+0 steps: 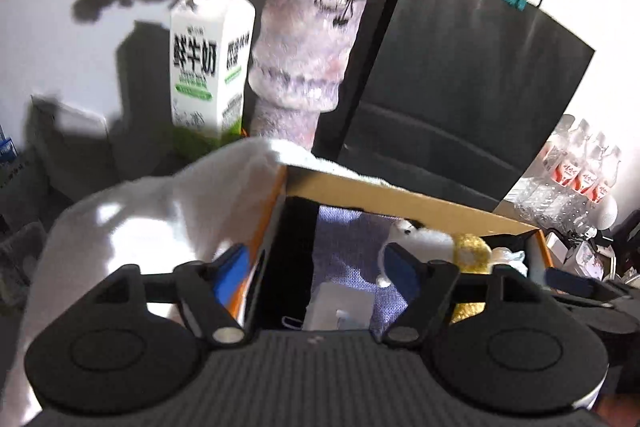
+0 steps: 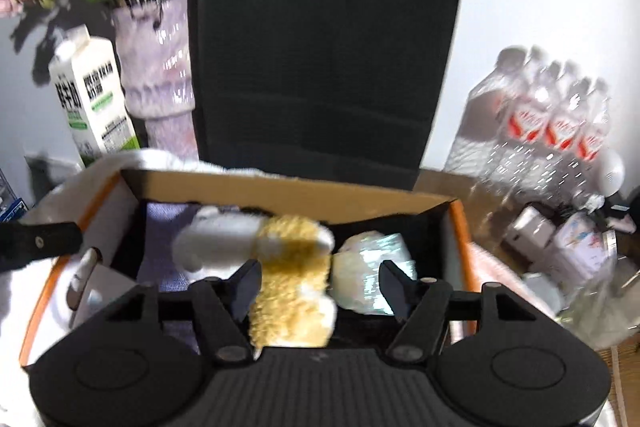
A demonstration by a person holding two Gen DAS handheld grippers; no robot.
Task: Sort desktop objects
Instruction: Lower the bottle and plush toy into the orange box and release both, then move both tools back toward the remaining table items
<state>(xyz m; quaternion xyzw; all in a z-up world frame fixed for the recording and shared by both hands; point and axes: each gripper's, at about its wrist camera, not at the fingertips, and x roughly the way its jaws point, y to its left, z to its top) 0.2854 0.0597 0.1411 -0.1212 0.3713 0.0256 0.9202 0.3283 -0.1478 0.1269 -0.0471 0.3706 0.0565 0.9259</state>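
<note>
Above the cardboard box [image 2: 280, 193], both tools spread, nothing pinched.
Right tool [image 2: 318, 283] brackets the yellow-white plush toy [image 2: 294, 291] lying inside; left tool [image 1: 316, 267] hovers over purple cloth [image 1: 344, 247]. Judgement: descend straight, centre plush, avoid adjacent wrapped bundle [image 2: 370, 267].

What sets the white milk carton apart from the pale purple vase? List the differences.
The white milk carton with green print is boxy and flat-sided; the pale purple textured vase is rounded and ribbed. The carton's gabled top is closed; the vase is open and holds flower stems. Both stand upright, side by side, behind the cardboard box.
</note>
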